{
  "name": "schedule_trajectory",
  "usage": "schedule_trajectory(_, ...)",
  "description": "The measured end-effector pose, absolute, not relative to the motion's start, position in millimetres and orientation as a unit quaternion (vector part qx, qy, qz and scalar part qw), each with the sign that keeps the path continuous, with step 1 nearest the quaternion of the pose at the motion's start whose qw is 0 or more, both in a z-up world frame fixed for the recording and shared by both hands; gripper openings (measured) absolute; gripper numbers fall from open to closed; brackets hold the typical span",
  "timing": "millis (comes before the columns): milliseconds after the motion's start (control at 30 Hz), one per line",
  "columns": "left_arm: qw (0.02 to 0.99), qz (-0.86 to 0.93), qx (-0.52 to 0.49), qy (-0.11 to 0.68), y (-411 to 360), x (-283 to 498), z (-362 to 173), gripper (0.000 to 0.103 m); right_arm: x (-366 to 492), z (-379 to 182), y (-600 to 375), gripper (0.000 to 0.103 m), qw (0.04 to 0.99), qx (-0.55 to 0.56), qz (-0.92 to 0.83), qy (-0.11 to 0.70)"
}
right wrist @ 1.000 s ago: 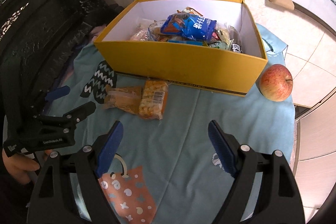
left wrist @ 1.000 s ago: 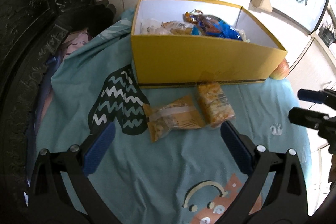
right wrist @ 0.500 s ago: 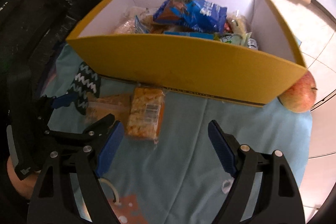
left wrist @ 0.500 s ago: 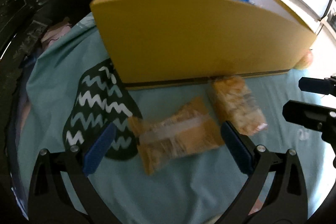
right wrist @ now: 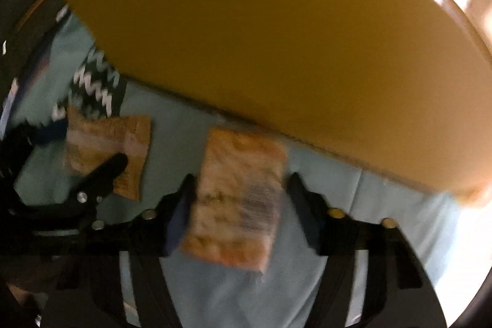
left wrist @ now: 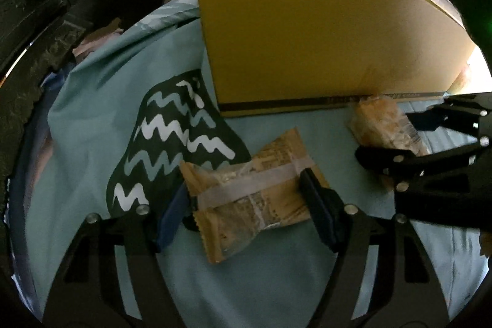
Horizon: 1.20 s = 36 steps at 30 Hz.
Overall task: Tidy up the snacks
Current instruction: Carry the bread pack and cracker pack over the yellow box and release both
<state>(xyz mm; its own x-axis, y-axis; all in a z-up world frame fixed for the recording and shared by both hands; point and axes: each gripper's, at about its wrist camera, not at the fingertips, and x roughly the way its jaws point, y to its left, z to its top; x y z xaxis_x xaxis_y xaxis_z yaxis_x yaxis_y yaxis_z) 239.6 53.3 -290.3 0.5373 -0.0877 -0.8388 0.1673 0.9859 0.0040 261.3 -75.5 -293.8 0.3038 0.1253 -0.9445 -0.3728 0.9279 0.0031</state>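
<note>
Landmark: yellow box on teal cloth.
Brown packet: near the box's front wall, lying flat.
Orange packet: one end touching the box's base.
Left gripper: jaws closing astride the brown packet, pads at its edges, not yet clamped.
Right gripper: jaws closing around the orange packet; gap remains.
Handling: probably light, crinkly film, crushable contents. Grip mid-body across the width, gently.

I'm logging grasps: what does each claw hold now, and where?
Neither holds yet. Left claw is closing across the brown snack packet; right claw around the orange snack packet.
</note>
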Motion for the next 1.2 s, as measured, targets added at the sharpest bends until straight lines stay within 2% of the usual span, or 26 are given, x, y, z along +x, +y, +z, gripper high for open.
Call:
schedule_trajectory(67, 0.878, -0.084, 0.029, 0.471, 55, 236, -287, 0.053, 259, -291, -79, 0.046, 0.796, -0.115, 0.160, 0.572)
schedule_trajectory(167, 0.877, -0.101, 0.030, 0.468, 53, 236, -282, 0.045, 253, -284, -103, 0.046, 0.800, -0.078, 0.156, 0.574)
schedule_trajectory(433, 0.870, -0.130, -0.025, 0.475, 53, 210, -269, 0.042, 211, -251, -161, 0.046, 0.816, -0.013, 0.150, 0.557)
schedule_trajectory(567, 0.876, -0.152, -0.035, 0.457, 45, 198, -243, 0.042, 193, -225, -178, 0.046, 0.830, 0.013, 0.153, 0.537)
schedule_trajectory(800, 0.907, -0.176, -0.048, 0.381, 28, 204, -159, 0.042, 198, -130, -201, 0.046, 0.873, 0.031, 0.160, 0.460)
schedule_trajectory(1033, 0.936, -0.192, -0.041, 0.291, 7, 255, -53, 0.043, 244, -34, -211, 0.046, 0.909, 0.010, 0.156, 0.386)
schedule_trajectory(1200, 0.946, -0.168, -0.019, 0.278, -2, 309, -22, 0.046, 296, -10, -213, 0.046, 0.914, -0.002, 0.143, 0.380)
